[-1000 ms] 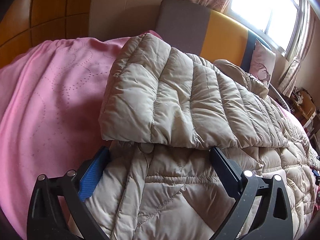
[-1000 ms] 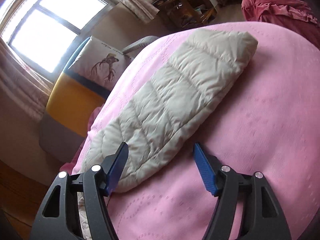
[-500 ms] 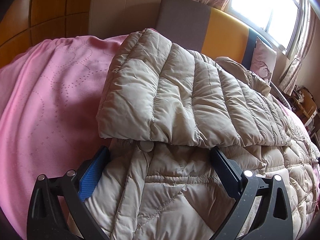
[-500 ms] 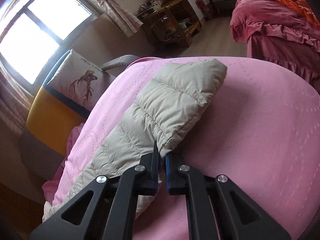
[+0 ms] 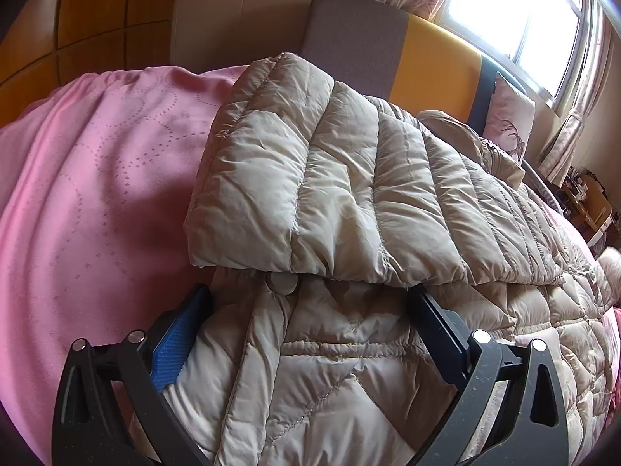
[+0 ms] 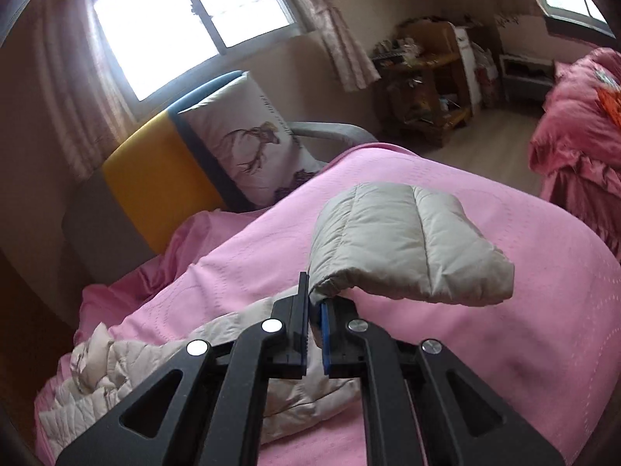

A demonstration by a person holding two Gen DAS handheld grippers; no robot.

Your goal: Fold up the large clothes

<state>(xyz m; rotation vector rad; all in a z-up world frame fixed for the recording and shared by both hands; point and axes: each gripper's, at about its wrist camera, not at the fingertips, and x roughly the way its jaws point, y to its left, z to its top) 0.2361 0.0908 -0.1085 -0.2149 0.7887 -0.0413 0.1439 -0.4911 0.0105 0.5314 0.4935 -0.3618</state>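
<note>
Two views are telling you where things stand. Through the left wrist camera, you are holding the left tool (image 5: 306,334) wide apart over the beige puffer jacket (image 5: 349,202), which is lying on the pink bedspread (image 5: 89,202); its fingers (image 5: 174,341) are straddling the quilted body near one end, gripping nothing, and one sleeve is already lying folded across the top just beyond them. From here the jacket's long axis is running away toward the headboard (image 5: 427,50) and the window, so the bulk of the garment is lying ahead and to the right of this tool. Through the right wrist camera, you are pinching the cuff of the other sleeve (image 6: 407,244) in the right tool (image 6: 315,310), whose fingers are nearly together on the fabric. That sleeve is hanging in the air above the bedspread, sticking out ahead and to the right of the tool, while the jacket's body is lying below and to the left. The fold seems to turn on that: the right hand is carrying the free sleeve, and the body it must land on is lying to its left, toward your waiting left hand.
</note>
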